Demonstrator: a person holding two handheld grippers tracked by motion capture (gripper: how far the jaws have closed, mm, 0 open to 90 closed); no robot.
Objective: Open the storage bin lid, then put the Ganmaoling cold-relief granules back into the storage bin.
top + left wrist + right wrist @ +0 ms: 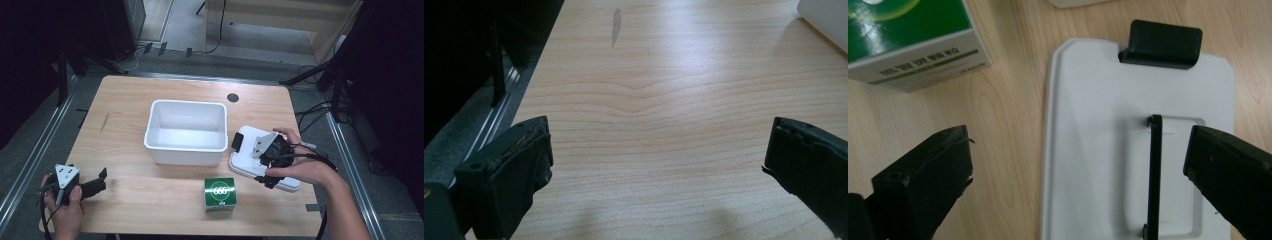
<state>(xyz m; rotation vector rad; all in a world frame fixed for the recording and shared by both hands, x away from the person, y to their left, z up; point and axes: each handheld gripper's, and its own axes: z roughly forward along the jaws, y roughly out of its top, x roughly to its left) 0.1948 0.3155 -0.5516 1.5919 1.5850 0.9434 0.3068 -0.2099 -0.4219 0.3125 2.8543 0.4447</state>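
A white bin (186, 132) stands empty in the middle of the wooden table (130, 95). To its right lies a flat white lid (246, 162), with a black clip (1160, 44) at its far end and a thin black handle bar (1154, 175). My right gripper (1079, 144) hovers over the lid with its jaws wide apart and nothing between them; in the high view the right gripper (267, 155) sits above the lid's middle. A green and white box (220, 194) stands in front of the bin. At the near left corner my left gripper (102, 181) is open and empty above bare wood.
The bin's corner (826, 20) shows at the far right of the left gripper view. The table's left edge (531, 85) drops to a dark floor with metal rails. A round black grommet (232, 97) sits at the table's back. Cables and stands lie on the floor at the right.
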